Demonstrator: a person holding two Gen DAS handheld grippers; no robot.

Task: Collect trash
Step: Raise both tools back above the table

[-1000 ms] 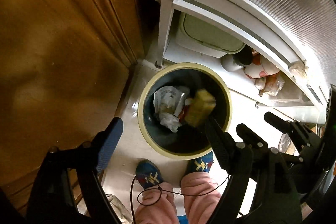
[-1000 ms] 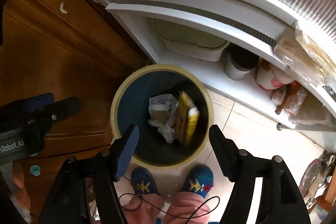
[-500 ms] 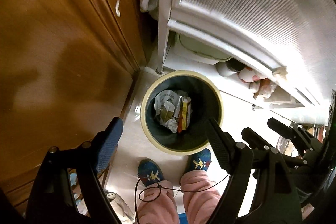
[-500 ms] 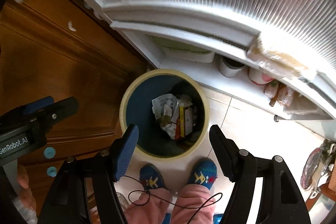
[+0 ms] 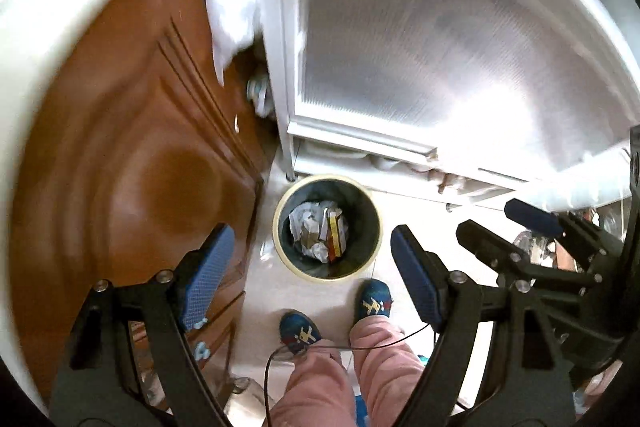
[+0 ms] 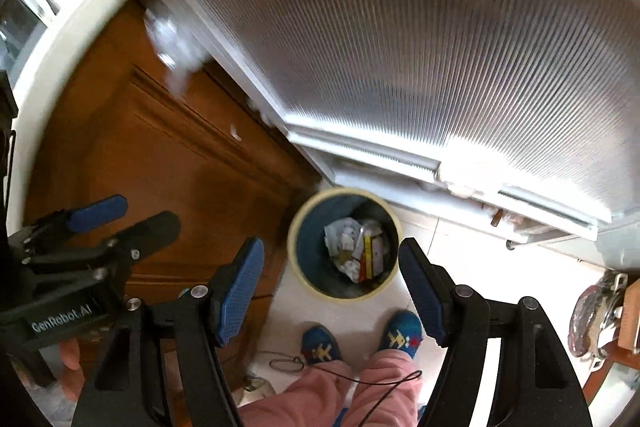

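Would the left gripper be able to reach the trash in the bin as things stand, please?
Probably yes: the left gripper is open and empty, the bin has no lid, and nothing lies above the trash.

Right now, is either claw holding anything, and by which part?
Nothing is held: the left claw and right claw both gape empty above the trash bin.

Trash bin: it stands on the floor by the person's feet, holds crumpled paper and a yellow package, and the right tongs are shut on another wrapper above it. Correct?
Not quite. The right tongs are open and hold nothing, as the right wrist view shows. The rest stands: the trash bin is on the floor by the person's feet, with crumpled paper and a yellow package inside.
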